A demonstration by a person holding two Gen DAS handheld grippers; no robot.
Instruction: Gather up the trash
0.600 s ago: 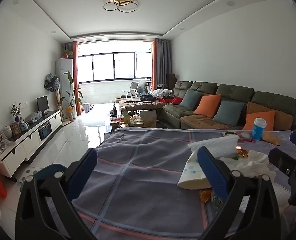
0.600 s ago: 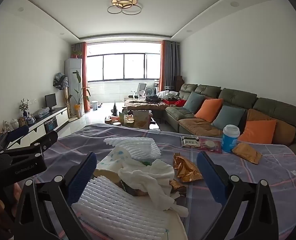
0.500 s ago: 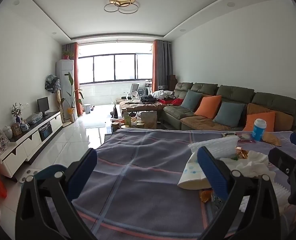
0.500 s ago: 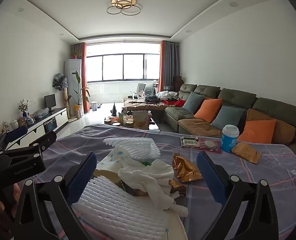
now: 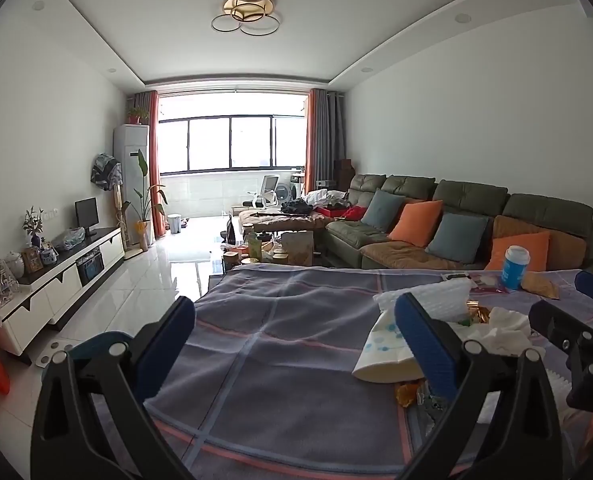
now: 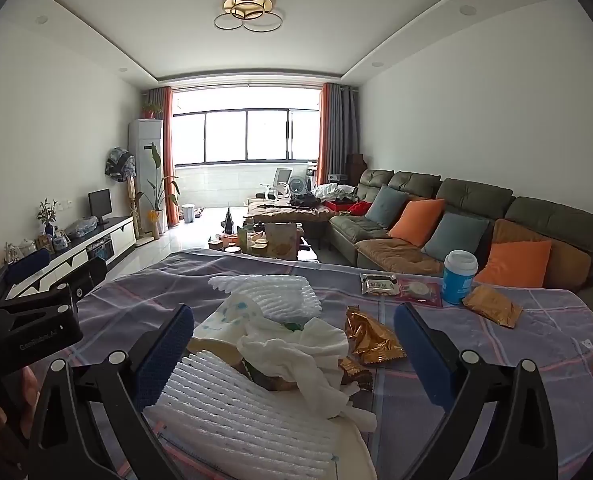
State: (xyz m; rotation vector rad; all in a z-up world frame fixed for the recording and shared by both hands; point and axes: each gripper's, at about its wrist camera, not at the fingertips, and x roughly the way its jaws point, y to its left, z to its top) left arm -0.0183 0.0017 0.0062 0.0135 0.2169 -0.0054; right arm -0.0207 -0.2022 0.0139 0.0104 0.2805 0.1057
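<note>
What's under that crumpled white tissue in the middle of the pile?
The crumpled white tissue drapes over white ribbed foam and something brown at its lower edge. A green scrap peeks out behind. The rest beneath is covered.

Legible text is almost absent. The left gripper [image 6: 36,300] body, seen from the right wrist view, carries a small white printed marking; its characters are too blurred to read. The black snack packet [image 6: 378,283] bears a white label with unreadable print. The blue cup [image 6: 458,278] shows no readable lettering.
</note>
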